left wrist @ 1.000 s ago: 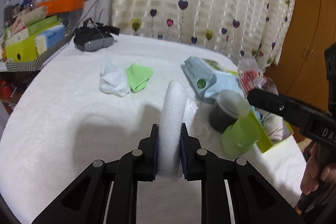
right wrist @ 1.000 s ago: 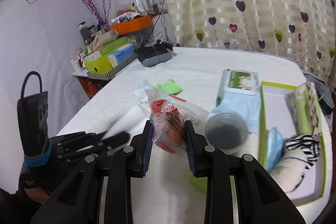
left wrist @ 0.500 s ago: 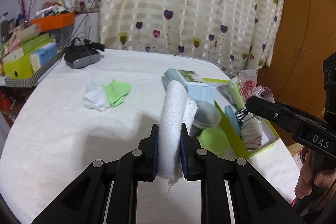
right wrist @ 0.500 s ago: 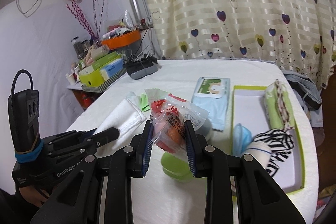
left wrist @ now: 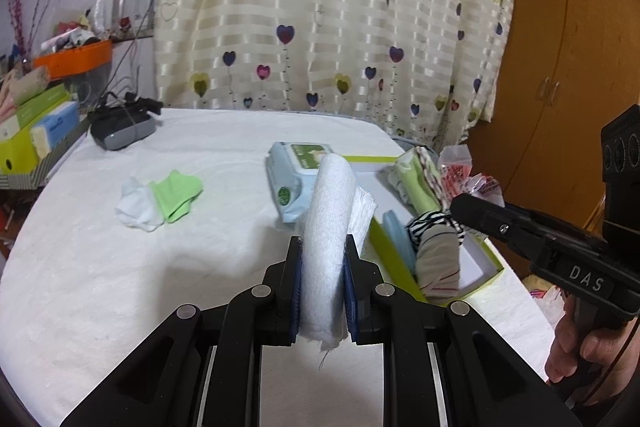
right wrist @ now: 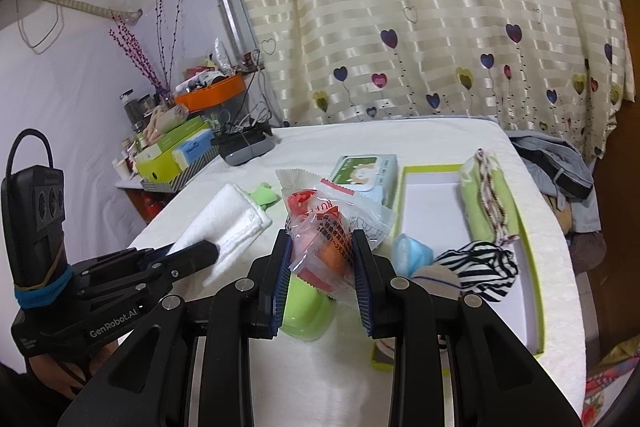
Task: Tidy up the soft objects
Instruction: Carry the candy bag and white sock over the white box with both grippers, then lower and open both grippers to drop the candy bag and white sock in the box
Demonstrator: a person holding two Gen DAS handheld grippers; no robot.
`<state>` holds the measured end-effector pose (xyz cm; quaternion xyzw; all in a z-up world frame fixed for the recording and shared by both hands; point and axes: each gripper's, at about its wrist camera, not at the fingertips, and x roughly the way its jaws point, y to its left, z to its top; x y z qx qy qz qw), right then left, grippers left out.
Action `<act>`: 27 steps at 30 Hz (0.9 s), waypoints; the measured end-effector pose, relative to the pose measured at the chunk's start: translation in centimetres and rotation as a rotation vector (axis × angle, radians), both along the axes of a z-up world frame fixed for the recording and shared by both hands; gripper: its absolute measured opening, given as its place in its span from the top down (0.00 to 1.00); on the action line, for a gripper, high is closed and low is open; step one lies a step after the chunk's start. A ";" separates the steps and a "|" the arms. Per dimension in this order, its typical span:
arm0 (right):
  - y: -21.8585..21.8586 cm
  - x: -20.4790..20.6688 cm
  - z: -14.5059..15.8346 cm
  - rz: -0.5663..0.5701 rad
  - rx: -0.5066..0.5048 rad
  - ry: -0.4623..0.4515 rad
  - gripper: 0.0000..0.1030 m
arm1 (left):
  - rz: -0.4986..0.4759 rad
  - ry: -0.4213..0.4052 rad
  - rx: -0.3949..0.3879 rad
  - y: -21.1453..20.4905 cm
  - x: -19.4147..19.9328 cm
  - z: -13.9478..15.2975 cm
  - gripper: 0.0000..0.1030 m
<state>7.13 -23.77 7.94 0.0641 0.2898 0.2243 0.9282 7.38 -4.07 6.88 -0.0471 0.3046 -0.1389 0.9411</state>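
Right now both grippers are hanging loaded just beside the green-rimmed box, and the trouble I would expect lies in the drop. The box is already carrying a rolled green cloth, a striped sock bundle and a blue item, so its bare floor is mostly at the far end; anything released at the near end is likely to land on the bundle and roll over the low wall onto the desk. The left gripper and the right gripper are also crowding one another at the box's near side, so both reaching in together could mean a knock.

The left gripper's fingers are standing nearly closed, squeezing a folded white towel that is rising upright between them; its loose far end is flopping toward the box and could snag on the rim. The right gripper's fingers are standing partly open, pinching a crinkly clear packet with red and orange contents. That slick wrapper could slip out before it is over the box.

A green cup is sitting on the desk beside the box's near-left corner. A wipes pack is lying just left of the box, and the white and green socks are lying well to the box's left, unsorted.
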 end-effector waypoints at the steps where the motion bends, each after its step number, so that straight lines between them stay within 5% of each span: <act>1: -0.3 0.1 -0.1 -0.005 0.003 0.002 0.71 | -0.006 -0.001 0.001 -0.3 0.1 0.1 0.84; 27: -8.4 1.7 -1.7 -0.153 0.017 0.051 0.71 | -0.128 0.013 0.010 -7.6 3.1 -0.2 0.84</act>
